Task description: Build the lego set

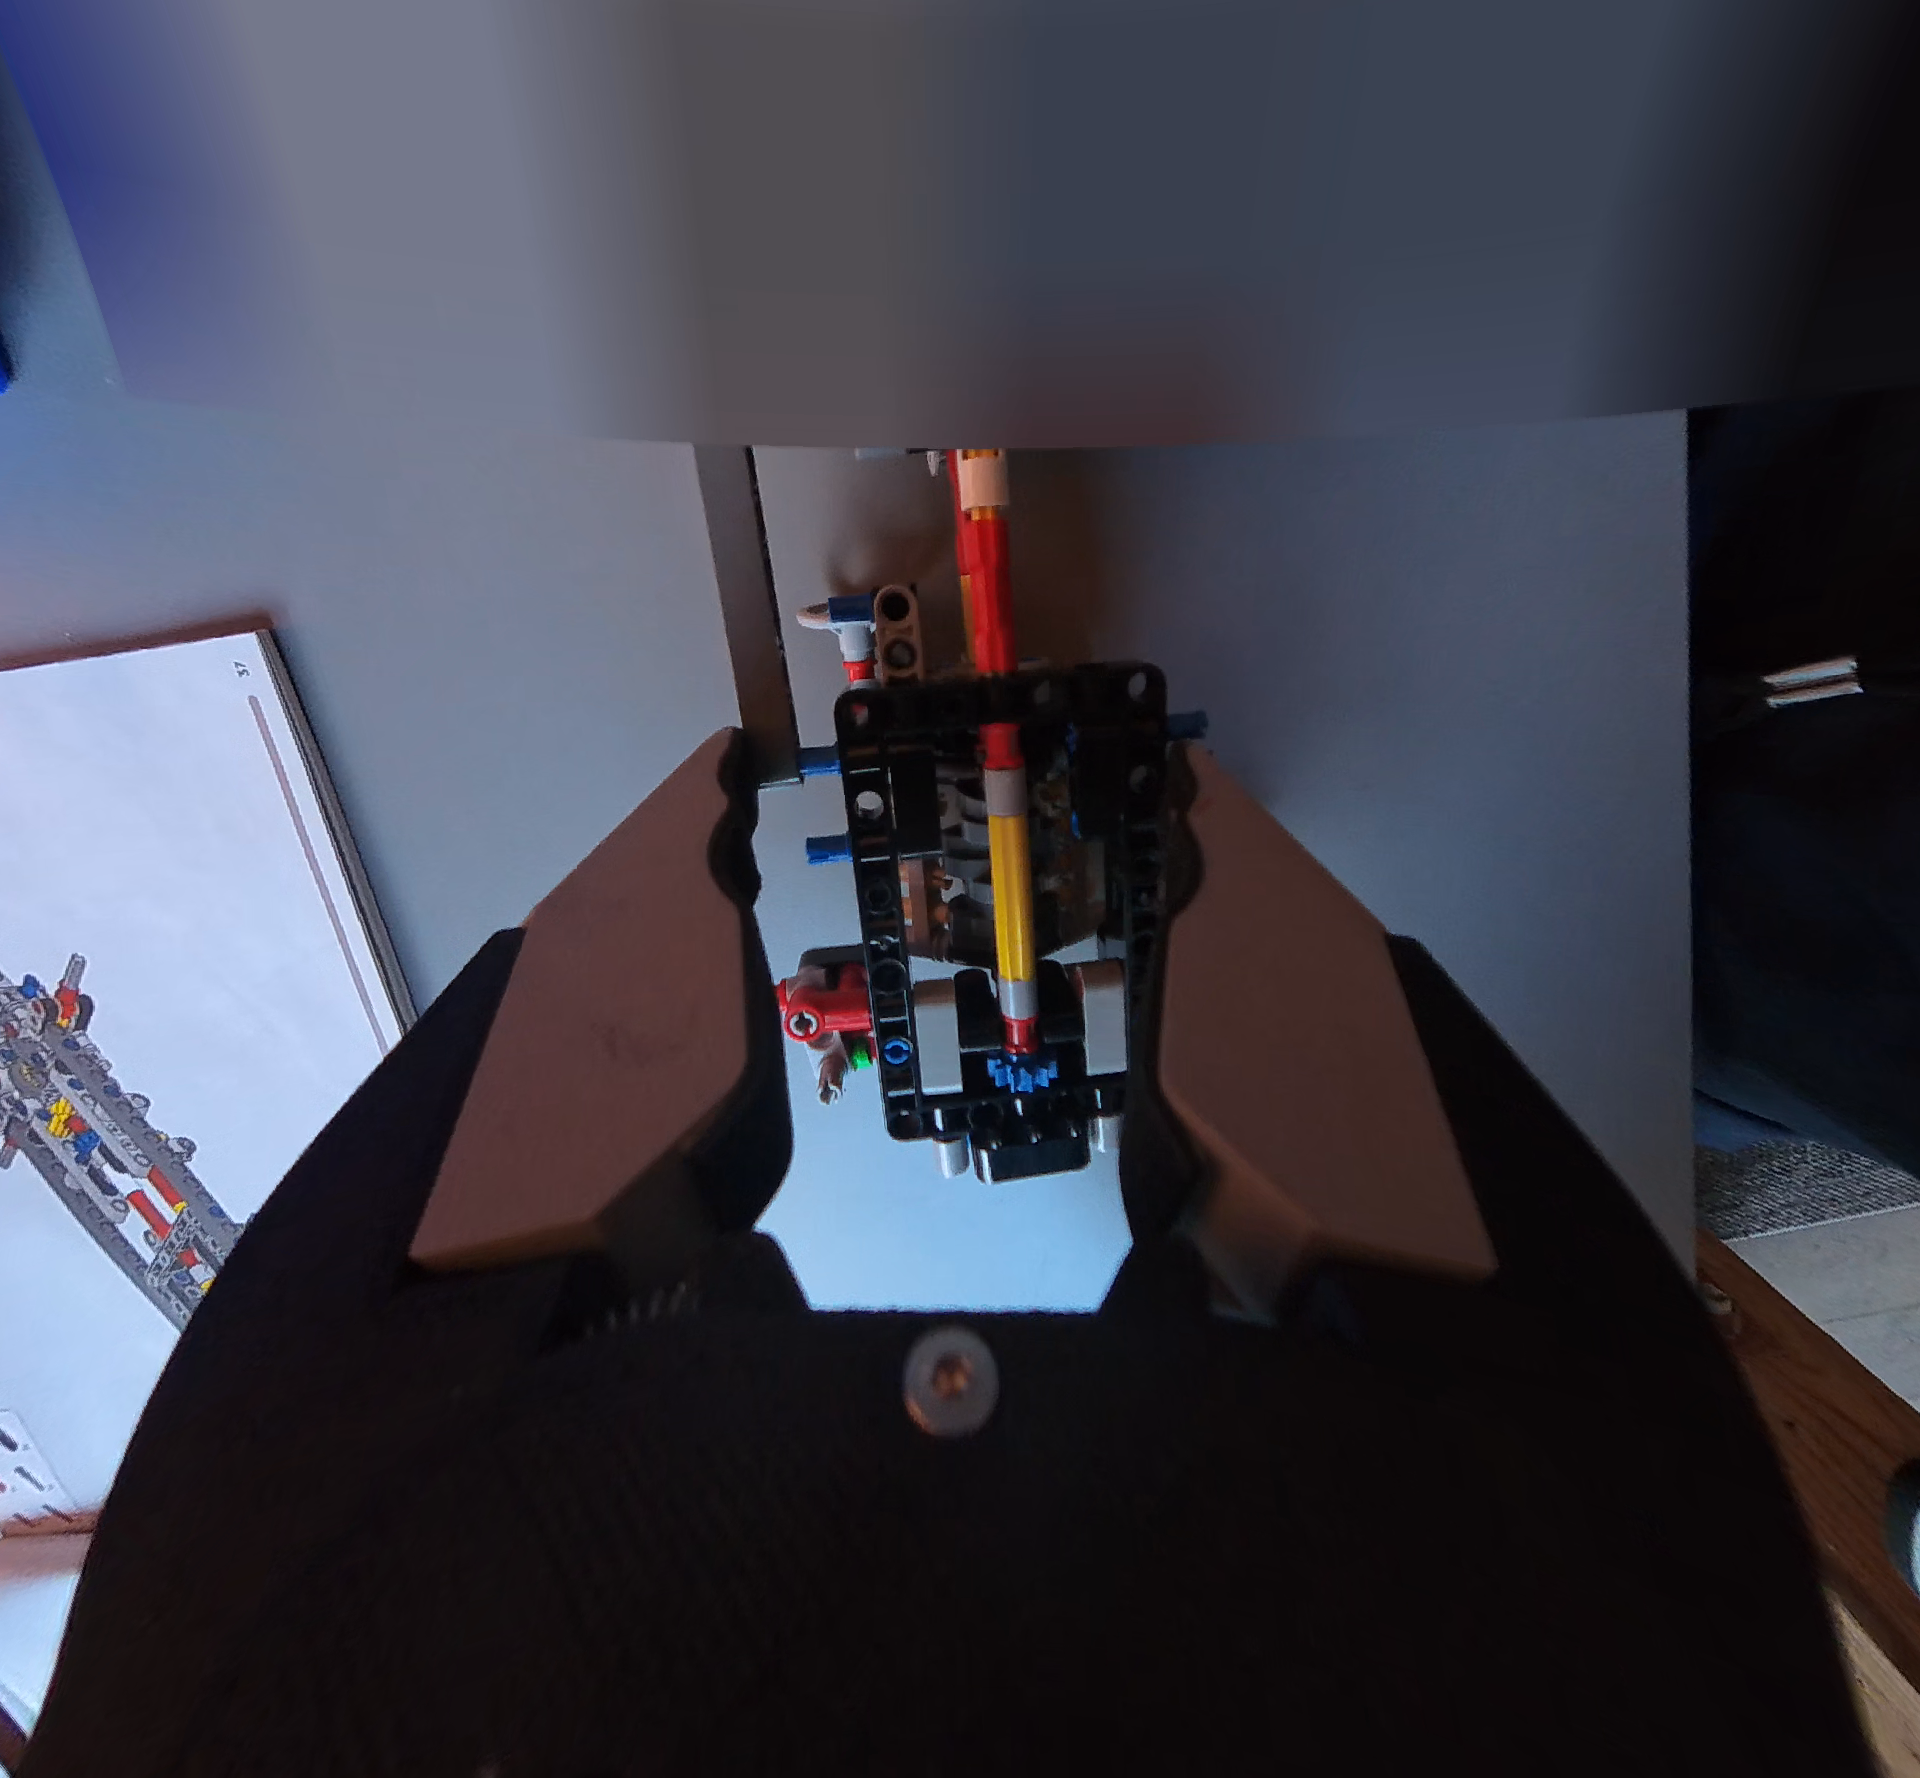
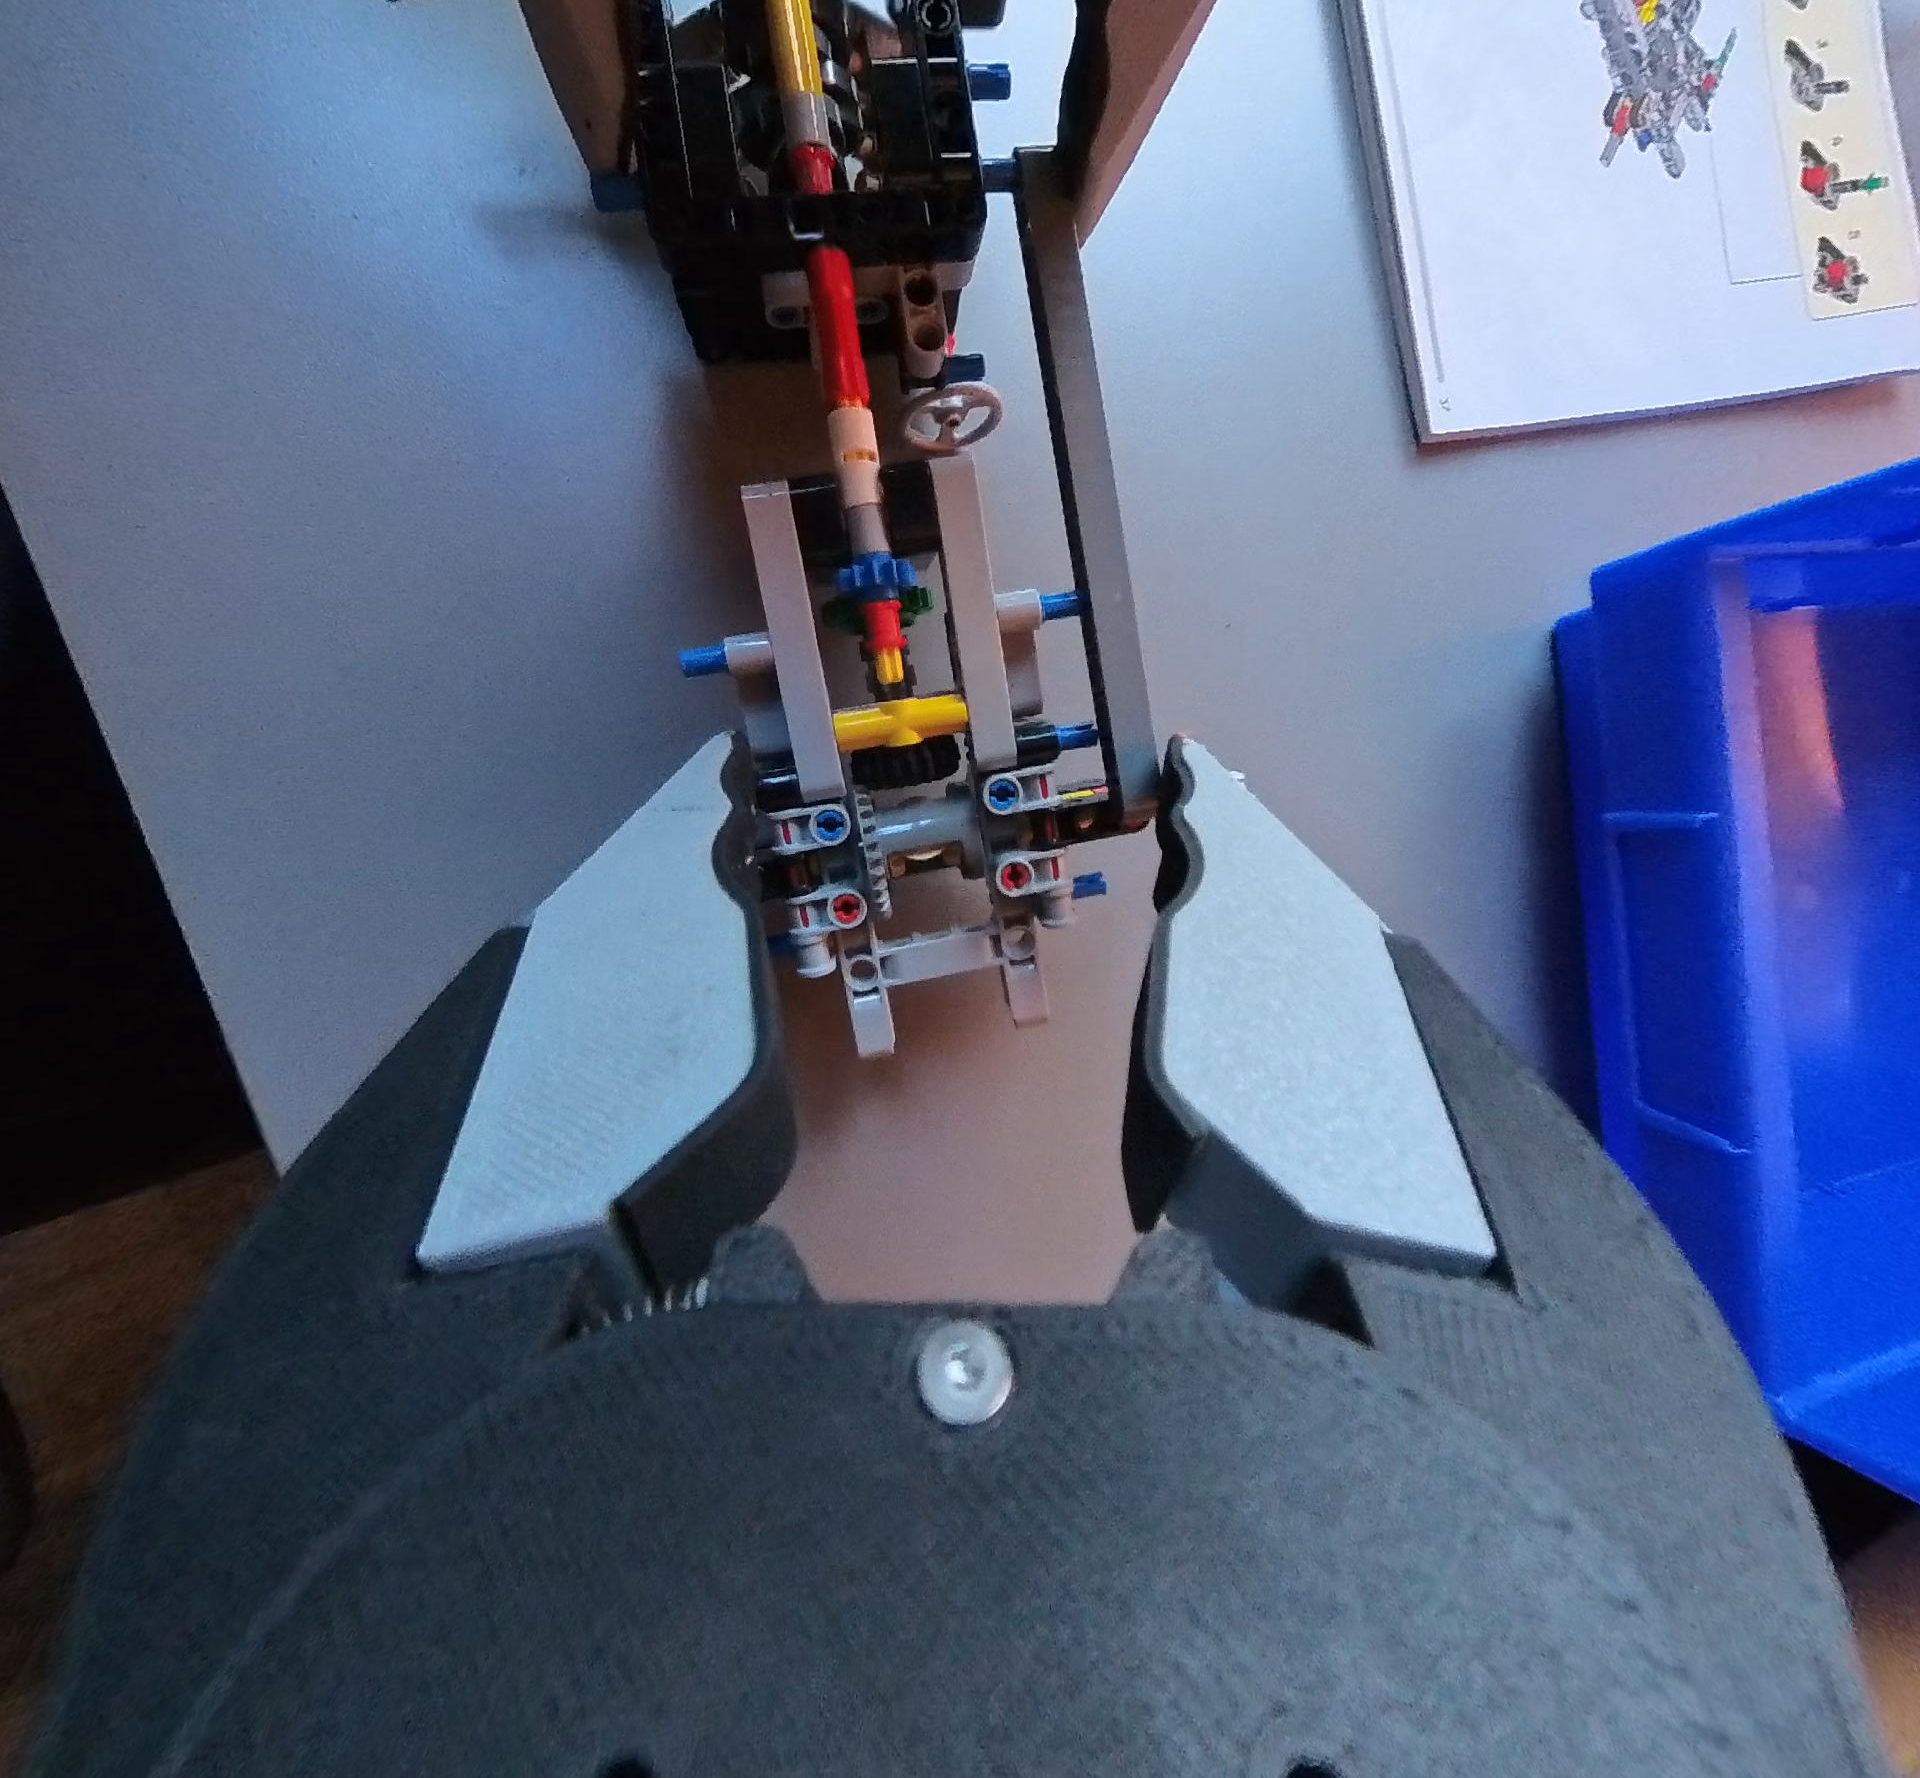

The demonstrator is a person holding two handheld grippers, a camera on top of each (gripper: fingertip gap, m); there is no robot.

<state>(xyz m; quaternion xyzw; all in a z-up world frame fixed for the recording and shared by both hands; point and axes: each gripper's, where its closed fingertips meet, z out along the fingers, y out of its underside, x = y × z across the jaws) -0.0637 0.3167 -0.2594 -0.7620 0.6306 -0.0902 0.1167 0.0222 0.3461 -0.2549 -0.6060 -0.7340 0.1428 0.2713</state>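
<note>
Black textured gripper bodies, silver centre screw on each, flat grey wedge-shaped jaws with wavy black pads

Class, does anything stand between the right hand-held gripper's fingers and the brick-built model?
Nothing visible does. The model has its grey gear end lying between the fingers of the right hand-held gripper, its long grey beam at one fingertip; whether they press on it is unclear.
</note>
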